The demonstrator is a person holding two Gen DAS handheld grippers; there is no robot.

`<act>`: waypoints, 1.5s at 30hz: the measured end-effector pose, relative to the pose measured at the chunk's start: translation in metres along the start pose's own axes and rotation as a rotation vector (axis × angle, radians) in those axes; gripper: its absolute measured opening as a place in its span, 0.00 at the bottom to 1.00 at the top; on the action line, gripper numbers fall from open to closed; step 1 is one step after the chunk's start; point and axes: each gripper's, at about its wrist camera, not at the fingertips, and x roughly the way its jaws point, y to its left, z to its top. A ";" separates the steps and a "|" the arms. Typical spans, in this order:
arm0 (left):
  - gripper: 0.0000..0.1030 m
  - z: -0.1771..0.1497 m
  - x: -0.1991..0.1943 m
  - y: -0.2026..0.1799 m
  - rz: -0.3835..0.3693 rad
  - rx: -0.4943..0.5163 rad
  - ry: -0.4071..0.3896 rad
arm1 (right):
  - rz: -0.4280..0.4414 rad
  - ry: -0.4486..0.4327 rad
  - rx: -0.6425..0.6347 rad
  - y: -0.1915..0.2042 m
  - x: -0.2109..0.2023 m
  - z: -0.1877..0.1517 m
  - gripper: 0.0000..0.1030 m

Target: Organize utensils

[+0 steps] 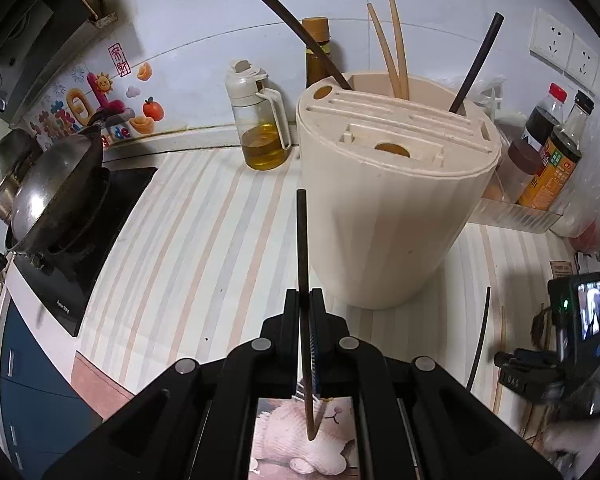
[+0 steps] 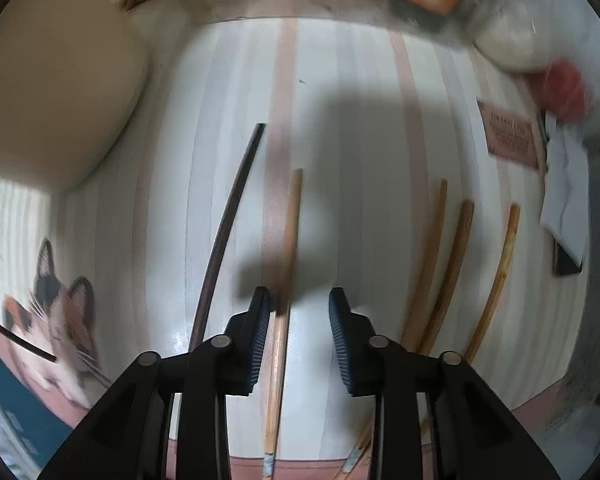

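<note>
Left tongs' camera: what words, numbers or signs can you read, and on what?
"de": end of a colourful wall sticker; the rest is hidden by the wok.
Red Chinese seal sticker: too small to read.
Sauce bottle label: blurred.
Stove brand: too small.

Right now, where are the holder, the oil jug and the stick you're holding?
holder (image 1: 384,216): left wrist view, front wall.
oil jug (image 1: 260,128): left wrist view, glass body.
stick (image 1: 302,240): left wrist view, shaft above the left gripper (image 1: 310,300).
</note>
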 end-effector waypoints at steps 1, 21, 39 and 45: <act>0.02 0.000 0.000 0.000 -0.002 -0.003 0.002 | -0.011 -0.014 -0.026 0.005 0.000 -0.003 0.07; 0.02 -0.002 -0.069 0.018 -0.163 -0.087 -0.048 | 0.248 -0.514 0.064 -0.028 -0.155 -0.025 0.06; 0.00 0.139 -0.187 0.031 -0.314 -0.145 -0.372 | 0.397 -0.972 0.019 0.006 -0.358 0.074 0.06; 0.00 0.159 -0.154 0.033 -0.260 -0.144 -0.339 | 0.419 -0.975 0.017 0.034 -0.344 0.127 0.06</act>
